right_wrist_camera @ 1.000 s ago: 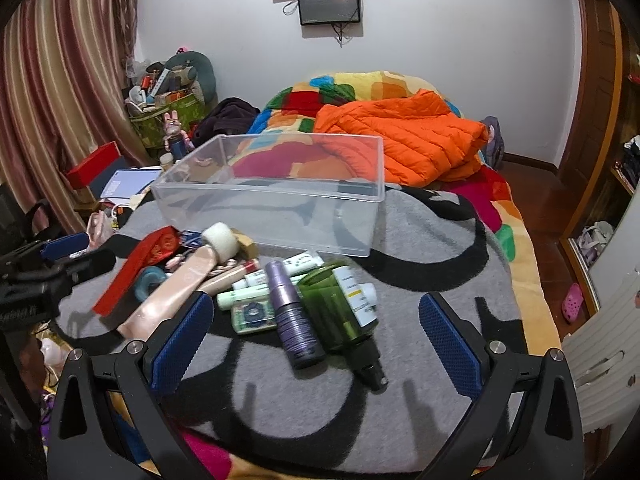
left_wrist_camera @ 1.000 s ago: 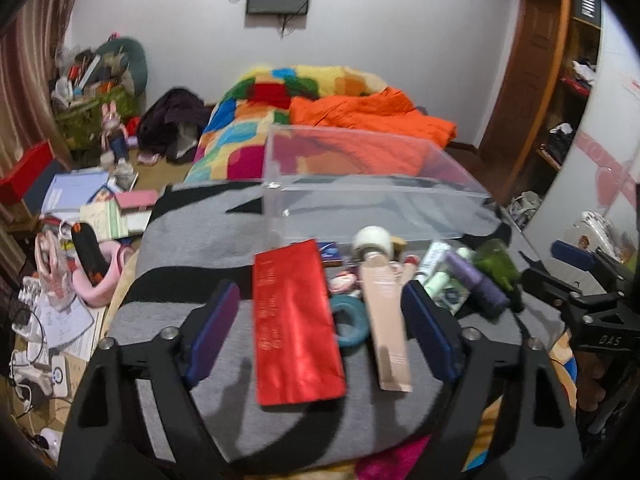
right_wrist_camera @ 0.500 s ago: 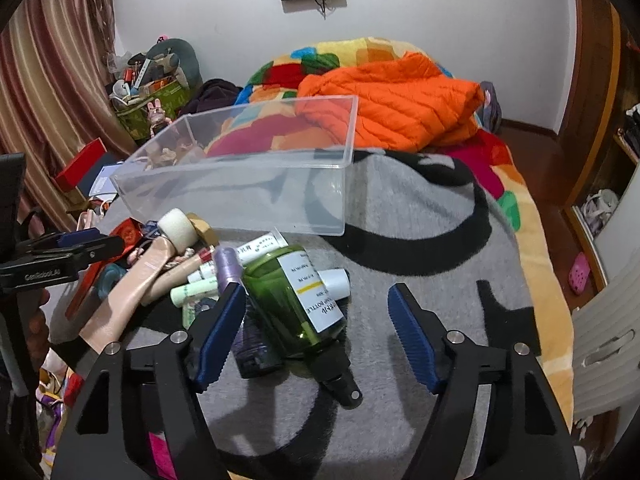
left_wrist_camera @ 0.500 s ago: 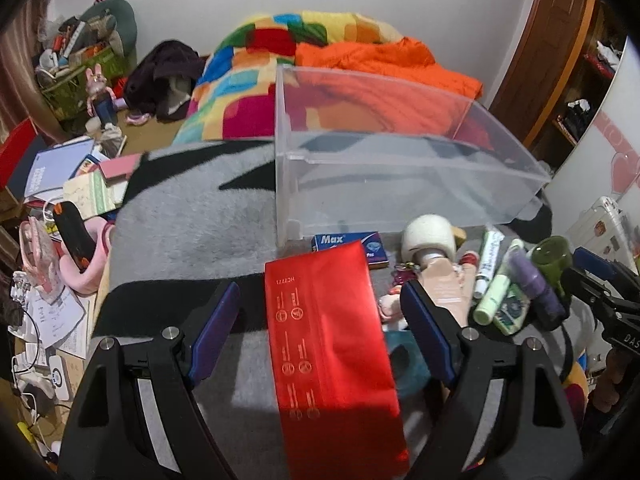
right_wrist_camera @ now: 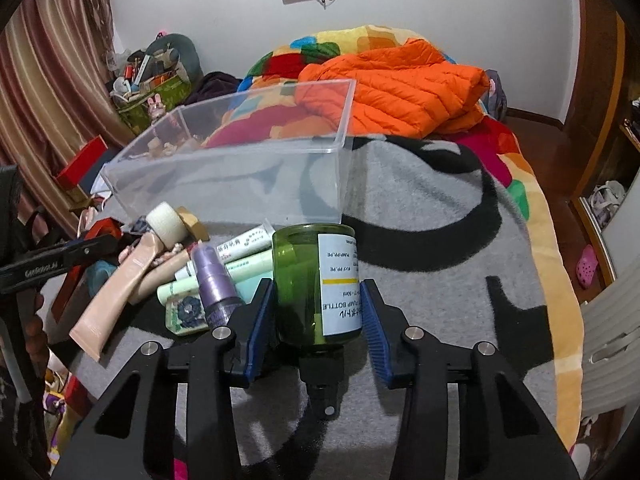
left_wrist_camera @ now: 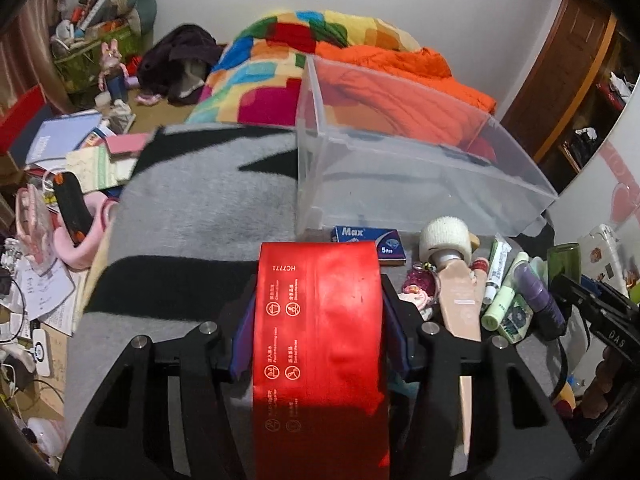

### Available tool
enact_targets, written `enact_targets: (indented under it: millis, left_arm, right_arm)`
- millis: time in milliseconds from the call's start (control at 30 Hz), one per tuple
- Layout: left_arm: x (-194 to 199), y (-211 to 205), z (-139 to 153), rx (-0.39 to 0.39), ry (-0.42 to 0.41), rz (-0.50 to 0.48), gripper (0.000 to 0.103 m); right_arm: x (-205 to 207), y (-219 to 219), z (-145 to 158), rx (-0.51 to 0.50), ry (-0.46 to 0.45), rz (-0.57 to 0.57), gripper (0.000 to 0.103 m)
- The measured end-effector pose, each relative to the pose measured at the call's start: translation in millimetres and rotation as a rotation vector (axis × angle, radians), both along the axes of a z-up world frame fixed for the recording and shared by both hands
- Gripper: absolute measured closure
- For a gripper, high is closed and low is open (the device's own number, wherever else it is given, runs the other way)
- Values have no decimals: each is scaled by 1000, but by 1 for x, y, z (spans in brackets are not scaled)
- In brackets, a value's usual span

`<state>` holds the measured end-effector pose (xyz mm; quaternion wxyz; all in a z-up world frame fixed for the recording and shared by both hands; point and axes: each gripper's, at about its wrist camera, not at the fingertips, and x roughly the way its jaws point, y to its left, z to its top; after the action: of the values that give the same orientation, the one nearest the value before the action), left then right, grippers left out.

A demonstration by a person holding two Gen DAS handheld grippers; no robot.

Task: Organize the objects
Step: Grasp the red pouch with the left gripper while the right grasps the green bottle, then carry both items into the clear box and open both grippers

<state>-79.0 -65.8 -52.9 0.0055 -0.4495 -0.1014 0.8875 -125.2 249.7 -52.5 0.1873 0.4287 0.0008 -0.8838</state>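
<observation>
Clear plastic bin [left_wrist_camera: 420, 168], rigid, straight-walled and see-through, sits on a fuzzy grey and black blanket [left_wrist_camera: 192, 208] at about twelve o'clock from both grippers; nothing shows inside it.

The left gripper [left_wrist_camera: 318, 316] is clamped on the side edges of a flat red foil pouch [left_wrist_camera: 320, 320]. The pouch is glossy and thin, and it bows upward between the blue pads. Judged risk: squeezed edge to edge, a slick, limp pouch may buckle further and slide out on the way to the bin.

The right gripper [right_wrist_camera: 318, 308] has its pads against the sides of a green pump bottle [right_wrist_camera: 316, 280], which lies with its base toward the bin and its black pump toward the camera. The bottle is smooth, round, translucent, with a white paper label. Judged risk: a round, slippery body may roll or twist in the grip, and lifting it could disturb the neighbours.

At nine to ten o'clock of the bottle, touching or just beside it, lie a purple spray bottle [right_wrist_camera: 214, 280], pale green tubes [right_wrist_camera: 244, 268], a soft beige tube [right_wrist_camera: 120, 292] with a white ribbed cap, and a roll of tape [right_wrist_camera: 194, 224].
</observation>
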Motion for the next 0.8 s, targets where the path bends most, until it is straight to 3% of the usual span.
enact_targets:
  millis: [300,500,800]
  left_arm:
    - [5,-7,52,-15,130,13,49]
    - [-17,0,85,-44,206,-1,49]
    - [-77,25,90,-114,170,-56,49]
  right_arm:
    - [-8,1,45,-29,114,3,65]
    - [-25,-14,80,-33,208,24,65]
    - [-78,-49,91,22,213,57,65]
